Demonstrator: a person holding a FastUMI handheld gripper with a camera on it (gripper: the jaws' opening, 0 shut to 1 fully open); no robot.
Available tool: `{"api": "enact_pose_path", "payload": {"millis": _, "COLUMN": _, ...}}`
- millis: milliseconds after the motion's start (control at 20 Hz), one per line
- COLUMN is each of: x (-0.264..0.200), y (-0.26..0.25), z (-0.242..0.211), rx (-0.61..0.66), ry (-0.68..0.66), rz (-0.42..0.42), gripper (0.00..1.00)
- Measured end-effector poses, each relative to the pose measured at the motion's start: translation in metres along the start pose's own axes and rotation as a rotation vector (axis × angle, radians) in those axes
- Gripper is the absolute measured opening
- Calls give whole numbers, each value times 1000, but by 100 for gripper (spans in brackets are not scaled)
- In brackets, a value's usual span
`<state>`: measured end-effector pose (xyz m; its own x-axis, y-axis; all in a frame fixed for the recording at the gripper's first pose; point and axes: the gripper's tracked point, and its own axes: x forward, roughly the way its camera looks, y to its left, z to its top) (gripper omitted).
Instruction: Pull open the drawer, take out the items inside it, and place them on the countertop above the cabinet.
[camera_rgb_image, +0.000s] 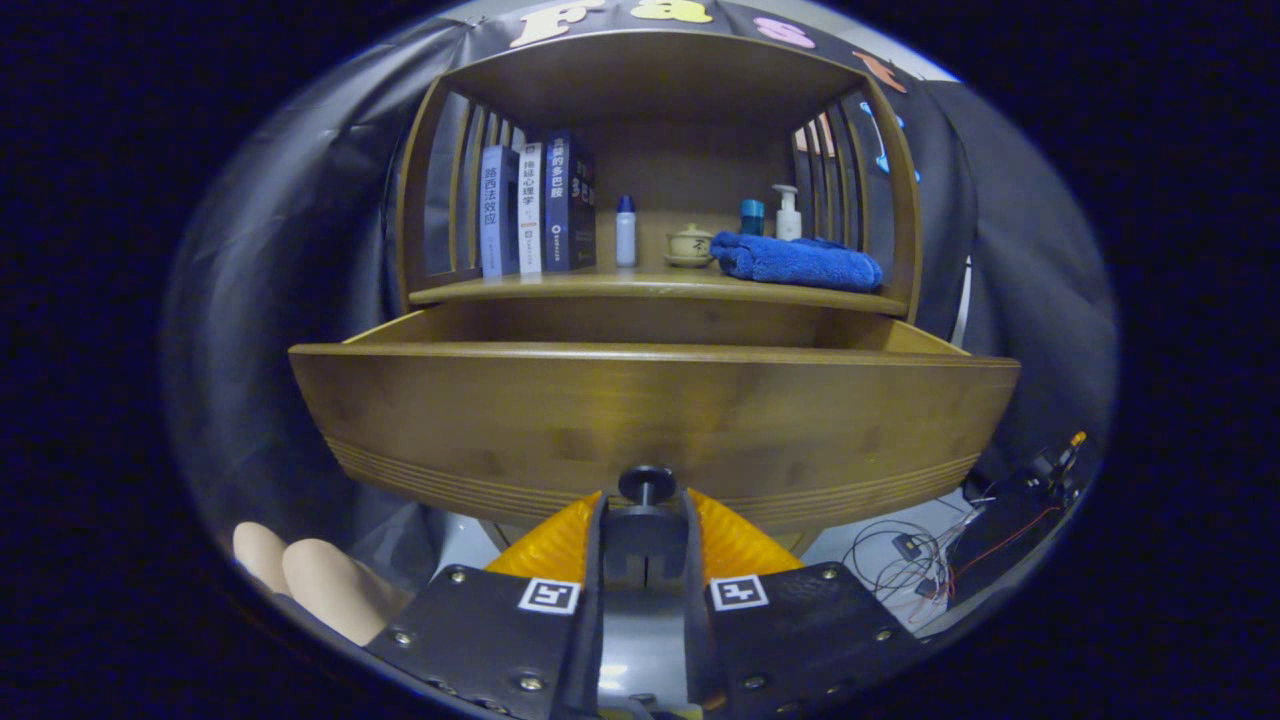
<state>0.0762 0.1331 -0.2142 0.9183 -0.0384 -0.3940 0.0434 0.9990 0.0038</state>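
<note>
A wooden drawer (650, 410) stands pulled out from the cabinet, its broad front panel facing me. Its small dark round knob (646, 484) sits low on that panel, and my gripper (645, 510) is shut on the drawer knob, one finger pressing each side. The drawer's inside is hidden behind its front wall, so I cannot tell what lies in it. Just above the drawer is the wooden countertop (640, 288) of the cabinet.
On the countertop stand three books (535, 210), a white bottle (626, 232), a small lidded cup (690, 245), a folded blue towel (797, 260) and a pump bottle (788, 213). A person's fingers (300, 585) show beside my left finger. Loose wires (930, 560) lie low on the right.
</note>
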Motion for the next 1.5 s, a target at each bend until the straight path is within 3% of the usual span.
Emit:
{"api": "enact_pose_path", "payload": {"millis": 550, "x": -10, "y": 2, "z": -7, "rx": -29, "ry": 7, "rz": 16, "gripper": 34}}
{"api": "enact_pose_path", "payload": {"millis": 850, "x": -33, "y": 2, "z": 3, "rx": -86, "ry": -23, "rz": 61, "gripper": 44}}
{"api": "enact_pose_path", "payload": {"millis": 1200, "x": -68, "y": 2, "z": 91, "rx": -48, "ry": -161, "rz": 131, "gripper": 44}}
{"api": "enact_pose_path", "payload": {"millis": 1500, "x": -41, "y": -7, "z": 151, "rx": -44, "ry": -206, "rz": 116, "gripper": 44}}
